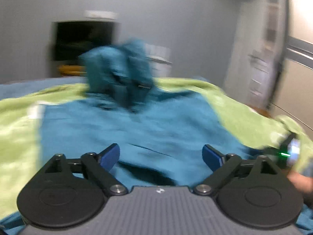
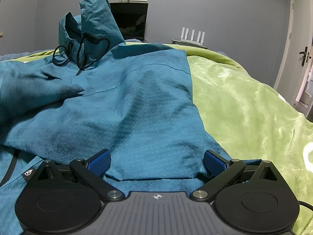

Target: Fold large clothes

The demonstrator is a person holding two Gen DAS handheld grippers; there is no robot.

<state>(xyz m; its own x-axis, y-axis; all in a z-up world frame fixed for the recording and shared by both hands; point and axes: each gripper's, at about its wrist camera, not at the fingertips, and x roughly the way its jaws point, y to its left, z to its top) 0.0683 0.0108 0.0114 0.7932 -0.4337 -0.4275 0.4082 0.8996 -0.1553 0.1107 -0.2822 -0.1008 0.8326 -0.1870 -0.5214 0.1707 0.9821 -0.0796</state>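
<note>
Two grippers spread wide, gripping nothing; upper-left hood of hoodie upright, liable to bunch any fold.

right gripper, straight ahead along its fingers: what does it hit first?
Most likely the teal hoodie. The right gripper has its jaws open, with the folded fabric edge lying between them, and it points slightly down at the garment on the green blanket. Depth is unclear.
</note>
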